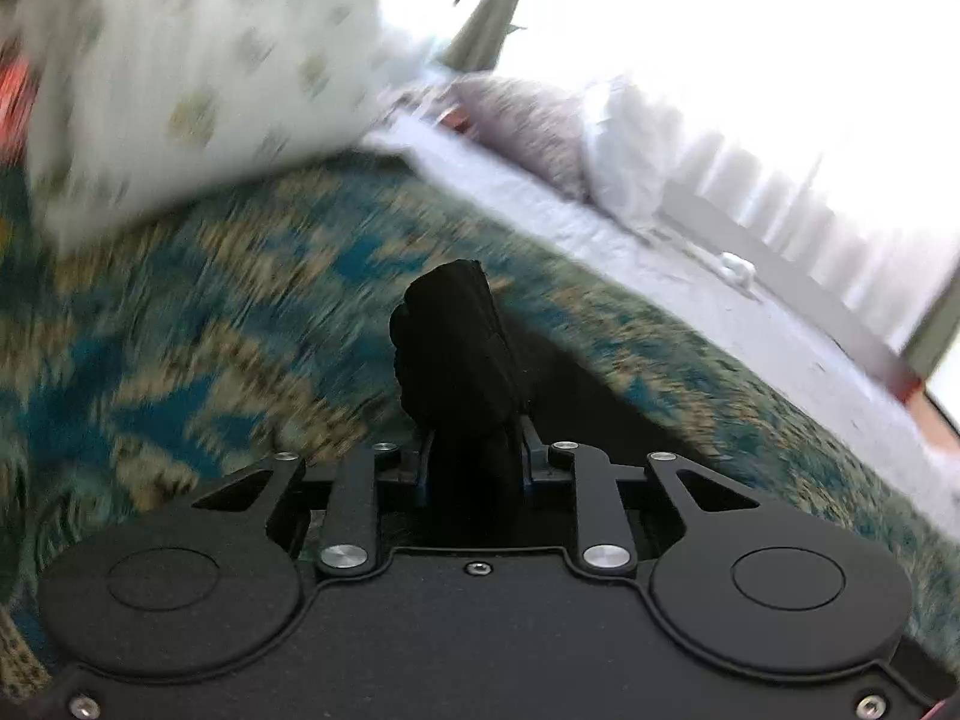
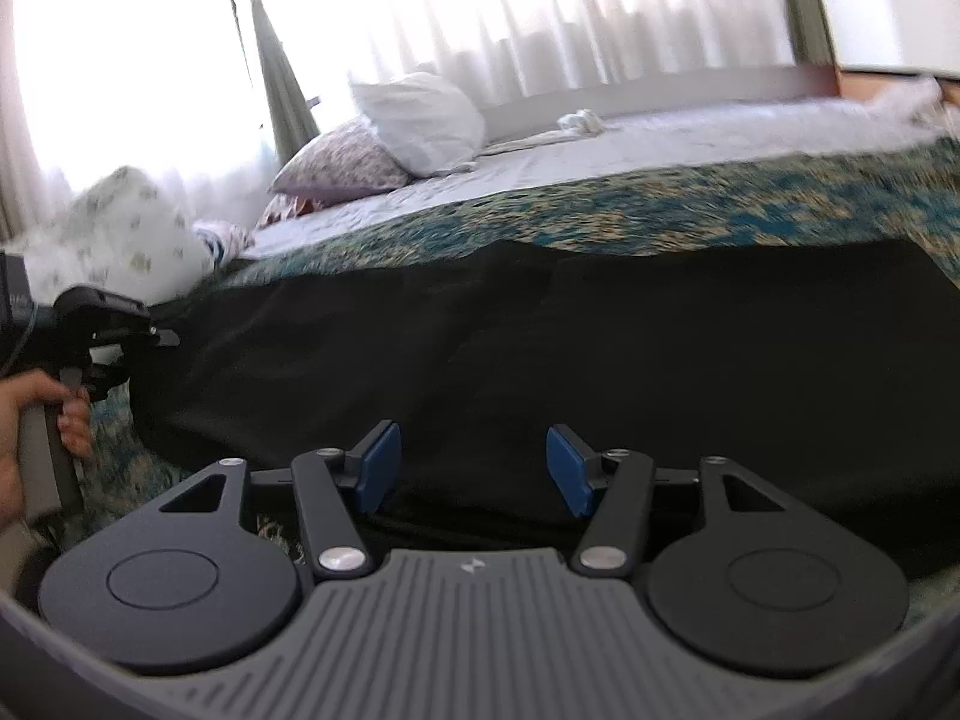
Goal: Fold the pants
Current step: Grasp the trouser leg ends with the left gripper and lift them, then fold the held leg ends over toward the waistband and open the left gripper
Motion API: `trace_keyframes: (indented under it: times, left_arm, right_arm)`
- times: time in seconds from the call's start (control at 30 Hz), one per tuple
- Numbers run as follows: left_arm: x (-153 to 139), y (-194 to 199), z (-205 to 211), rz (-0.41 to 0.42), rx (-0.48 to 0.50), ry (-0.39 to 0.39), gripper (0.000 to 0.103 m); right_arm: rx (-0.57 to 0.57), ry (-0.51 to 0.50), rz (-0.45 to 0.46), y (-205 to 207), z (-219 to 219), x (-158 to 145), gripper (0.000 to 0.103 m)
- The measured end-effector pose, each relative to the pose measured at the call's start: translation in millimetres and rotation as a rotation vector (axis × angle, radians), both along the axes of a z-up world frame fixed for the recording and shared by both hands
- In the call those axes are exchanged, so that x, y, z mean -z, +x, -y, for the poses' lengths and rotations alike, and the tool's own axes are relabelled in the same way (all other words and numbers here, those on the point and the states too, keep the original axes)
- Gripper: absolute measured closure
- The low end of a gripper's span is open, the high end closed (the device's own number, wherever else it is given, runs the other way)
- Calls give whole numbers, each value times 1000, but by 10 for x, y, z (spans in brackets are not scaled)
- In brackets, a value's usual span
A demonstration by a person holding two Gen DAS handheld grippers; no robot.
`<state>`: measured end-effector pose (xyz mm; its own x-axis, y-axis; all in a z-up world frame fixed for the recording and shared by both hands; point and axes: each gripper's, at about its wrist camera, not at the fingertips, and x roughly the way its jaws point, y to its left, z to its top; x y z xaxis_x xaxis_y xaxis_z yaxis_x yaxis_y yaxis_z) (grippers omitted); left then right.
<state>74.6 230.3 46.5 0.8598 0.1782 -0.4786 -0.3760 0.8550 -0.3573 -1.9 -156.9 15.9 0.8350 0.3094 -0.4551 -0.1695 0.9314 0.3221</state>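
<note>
The black pants (image 2: 540, 348) lie lengthwise across the bed (image 2: 660, 204); left gripper (image 1: 474, 456) pinches their end, right gripper (image 2: 471, 468) spread.

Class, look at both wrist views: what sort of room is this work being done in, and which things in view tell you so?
Most likely a bedroom. The black pants lie on a bed with a teal patterned bedspread, pillows sit at its far end, and sheer curtains cover a bright window behind.

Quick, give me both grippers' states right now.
Left gripper: shut on a bunched fold of the black pants.
Right gripper: open, blue pads apart, holding nothing, just above the pants.
</note>
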Motion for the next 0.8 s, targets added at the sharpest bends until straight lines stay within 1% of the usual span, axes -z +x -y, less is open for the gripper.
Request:
trace_keyframes:
  times: [0.07, 0.1, 0.17, 0.27, 0.37, 0.47, 0.53, 0.63, 0.67, 0.7, 0.73, 0.8]
  left_arm:
    - [-189, -16, 253, 38, 56, 75, 81]
    - [-301, -27, 431, 58, 93, 125, 81]
    - [-475, -52, 766, 95, 155, 211, 81]
    - [-710, -136, 1396, 174, 290, 321, 81]
    - [-820, -194, 2023, 214, 431, 373, 81]
    - [-738, -236, 2703, 217, 594, 413, 80]
    - [-579, -251, 3104, 187, 696, 431, 80]
    - [-287, -243, 3597, 65, 848, 410, 80]
    - [-182, -249, 3710, 16, 893, 406, 79]
    - [-68, -253, 3819, -41, 943, 402, 76]
    - [15, -281, 3876, -75, 981, 389, 73]
    - [117, -410, 3924, -110, 1019, 369, 68]
  right_arm:
    - [28, 45, -10, -8, 171, -24, 33]
    - [48, 60, -15, -6, 265, -40, 33]
    - [97, 69, -18, -7, 459, -68, 33]
    - [175, 67, -11, -40, 743, -94, 33]
    - [251, 96, -11, -114, 1045, -102, 33]
    - [319, 137, -12, -203, 1319, -103, 33]
    - [350, 162, -13, -274, 1480, -100, 33]
    - [388, 187, -19, -368, 1679, -81, 33]
    - [399, 197, -20, -395, 1724, -67, 33]
    - [406, 208, -21, -419, 1766, -52, 33]
    - [412, 224, -22, -439, 1808, -33, 33]
    - [413, 254, -21, -491, 1851, 0, 33]
